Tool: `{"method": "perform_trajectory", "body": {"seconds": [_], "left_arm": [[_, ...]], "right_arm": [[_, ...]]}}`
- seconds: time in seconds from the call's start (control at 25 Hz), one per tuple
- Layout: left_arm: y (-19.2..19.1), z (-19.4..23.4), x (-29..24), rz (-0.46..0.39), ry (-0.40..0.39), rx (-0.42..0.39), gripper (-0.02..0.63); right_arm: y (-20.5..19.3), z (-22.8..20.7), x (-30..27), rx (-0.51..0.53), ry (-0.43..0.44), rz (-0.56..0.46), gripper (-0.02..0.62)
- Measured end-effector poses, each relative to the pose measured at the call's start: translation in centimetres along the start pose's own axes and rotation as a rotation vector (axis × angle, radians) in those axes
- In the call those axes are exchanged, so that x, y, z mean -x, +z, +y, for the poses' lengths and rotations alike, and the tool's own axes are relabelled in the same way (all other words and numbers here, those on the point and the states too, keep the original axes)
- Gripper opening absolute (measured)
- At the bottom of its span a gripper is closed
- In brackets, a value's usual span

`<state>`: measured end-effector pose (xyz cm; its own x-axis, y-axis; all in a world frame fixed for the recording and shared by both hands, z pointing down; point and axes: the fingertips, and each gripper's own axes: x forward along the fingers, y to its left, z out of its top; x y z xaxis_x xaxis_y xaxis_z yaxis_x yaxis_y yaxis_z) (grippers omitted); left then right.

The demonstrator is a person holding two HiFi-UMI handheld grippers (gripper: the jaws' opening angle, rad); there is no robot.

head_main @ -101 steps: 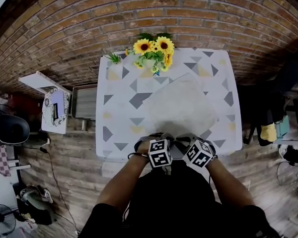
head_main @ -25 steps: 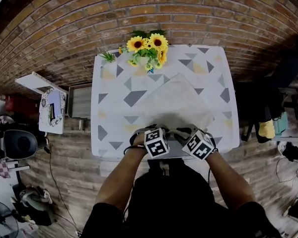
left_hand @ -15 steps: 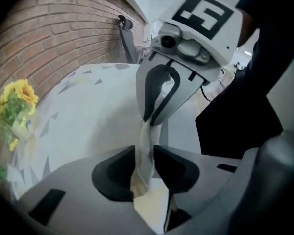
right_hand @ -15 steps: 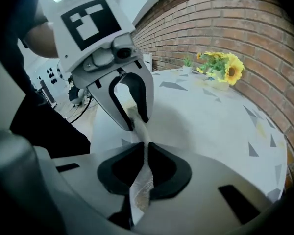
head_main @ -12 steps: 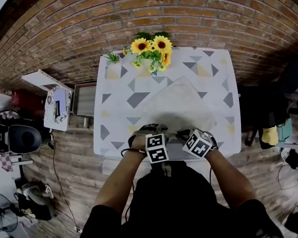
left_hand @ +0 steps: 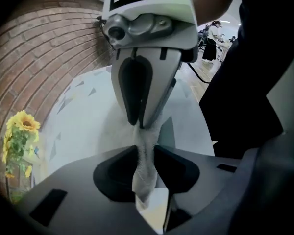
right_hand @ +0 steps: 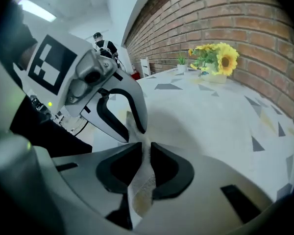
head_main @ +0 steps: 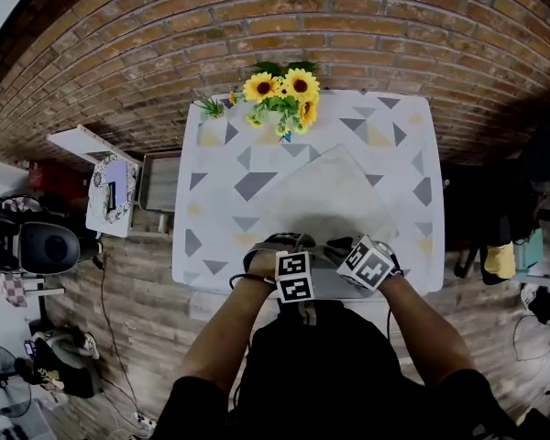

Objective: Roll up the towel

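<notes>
— Pale terry cloth fills both pairs of jaws. The towel (head_main: 335, 200) runs up through our left gripper (left_hand: 146, 153) and through our right gripper (right_hand: 146, 151), and each pair presses on it.

— So we hold it on both sides. What has changed, then? Our hands sit at the near edge of the worktop (head_main: 218, 159) much as they did a moment ago.

— The grips themselves have changed. The left jaws have just been closing and the right jaws have just been opening a little, with cloth between them in both cases. We read that as re-gripping: easing off, then taking a fresh bite.

— And the towel?

— Its near end is gathered under our grippers, which stand just beside one another. The rest lies flat on the worktop, as it did some seconds back. Its far corner points toward the sunflowers (head_main: 280, 90) and stops well short of them.

— Then the roll has barely begun.

— That is our judgement. Most of the length is not yet rolled, so we expect many more small turn-and-regrip steps. The two sides must also keep pace, or the roll will go crooked.
</notes>
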<state>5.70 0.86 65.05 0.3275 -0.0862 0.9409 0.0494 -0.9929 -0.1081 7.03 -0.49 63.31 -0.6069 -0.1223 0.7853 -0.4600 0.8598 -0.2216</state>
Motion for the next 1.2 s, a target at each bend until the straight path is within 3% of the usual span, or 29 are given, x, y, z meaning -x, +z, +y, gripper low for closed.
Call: {"method": "perform_trajectory", "body": {"seconds": [0.12, 0.24, 0.4, 0.52, 0.64, 0.84, 1.04, 1.2], "left_arm": [[-0.3, 0.5, -0.3, 0.006, -0.011, 0.053, 0.115], [-0.2, 0.7, -0.4, -0.006, -0.031, 0.123, 0.106], [-0.2, 1.1, -0.2, -0.013, -0.053, 0.193, 0.092], [0.0, 1.9, 0.4, 0.0, 0.011, 0.147, 0.118], [1.0, 1.7, 1.3, -0.011, 0.062, 0.045, 0.135], [1.3, 0.3, 0.9, -0.016, 0.024, -0.074, 0.133], [0.6, 0.9, -0.3, -0.035, -0.03, -0.025, 0.088], [0.4, 1.5, -0.3, -0.086, -0.126, 0.088, 0.058]], "right_arm": [[0.7, 0.4, 0.9, 0.128, -0.058, -0.022, 0.104], [0.9, 2.0, 1.2, 0.249, -0.063, -0.033, 0.104], [-0.4, 2.0, 0.1, 0.312, -0.104, 0.027, 0.106], [-1.5, 0.5, -0.5, 0.301, -0.149, 0.067, 0.104], [-1.8, 0.2, -0.5, 0.25, -0.129, 0.066, 0.044], [-1.5, -0.1, -0.2, 0.089, -0.054, 0.051, 0.037], [-1.2, -0.7, 0.2, 0.013, -0.065, 0.067, 0.041], [-0.1, -0.8, 0.8, 0.086, -0.128, 0.05, 0.095]]}}
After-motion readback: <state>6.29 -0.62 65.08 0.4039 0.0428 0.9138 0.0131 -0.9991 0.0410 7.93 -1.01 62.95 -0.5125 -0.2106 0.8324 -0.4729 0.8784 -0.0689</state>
